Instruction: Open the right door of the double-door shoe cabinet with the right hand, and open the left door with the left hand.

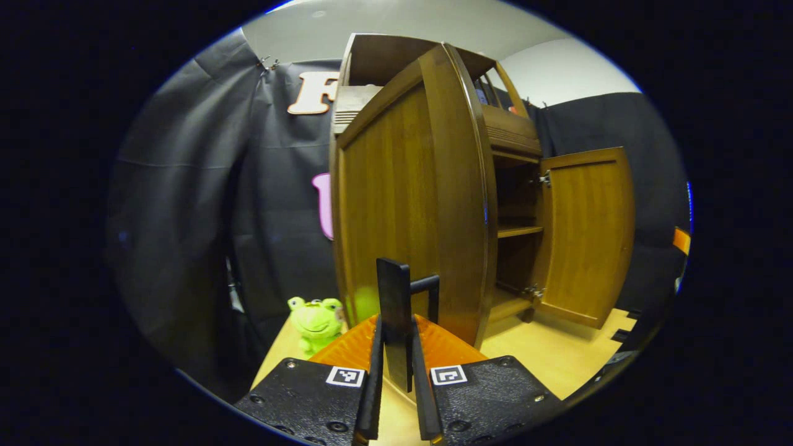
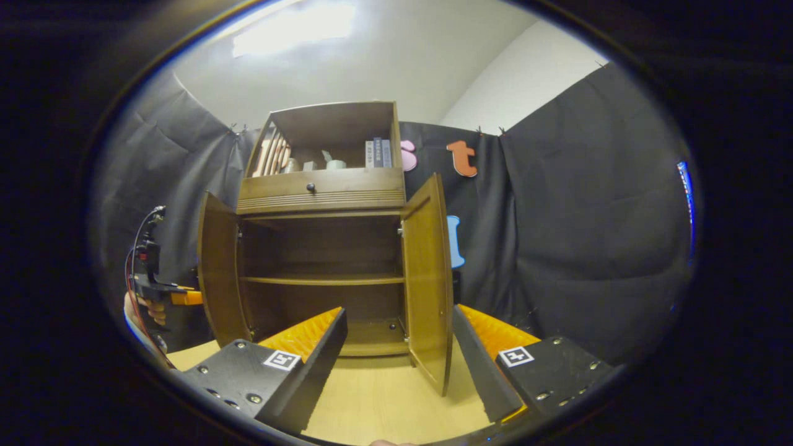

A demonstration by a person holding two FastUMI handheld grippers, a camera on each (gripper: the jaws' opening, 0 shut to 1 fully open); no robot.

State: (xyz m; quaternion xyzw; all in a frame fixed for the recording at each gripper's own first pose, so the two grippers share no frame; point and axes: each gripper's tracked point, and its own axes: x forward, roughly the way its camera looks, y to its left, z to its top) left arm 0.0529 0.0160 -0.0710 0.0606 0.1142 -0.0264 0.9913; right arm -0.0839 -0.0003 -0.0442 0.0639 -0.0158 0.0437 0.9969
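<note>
The wooden shoe cabinet (image 2: 322, 186) stands on a light table with both doors swung open. In the left gripper view, the left door (image 1: 396, 204) fills the middle, edge-on. My left gripper (image 1: 395, 328) is shut on that door's black handle (image 1: 393, 297), with both fingers pressed against it. The right door (image 1: 588, 235) hangs open farther back. In the right gripper view, my right gripper (image 2: 398, 313) is open, its fingers wide apart and holding nothing, just in front of the open right door (image 2: 427, 272). A hand holds the left gripper (image 2: 155, 288) beside the left door (image 2: 217, 272).
A green frog plush (image 1: 316, 319) sits on the table (image 1: 557, 353) left of the cabinet. Books (image 2: 378, 153) and small items stand on the top shelf above a drawer (image 2: 310, 187). The inner shelf (image 2: 322, 280) is bare. Black cloth walls close in behind.
</note>
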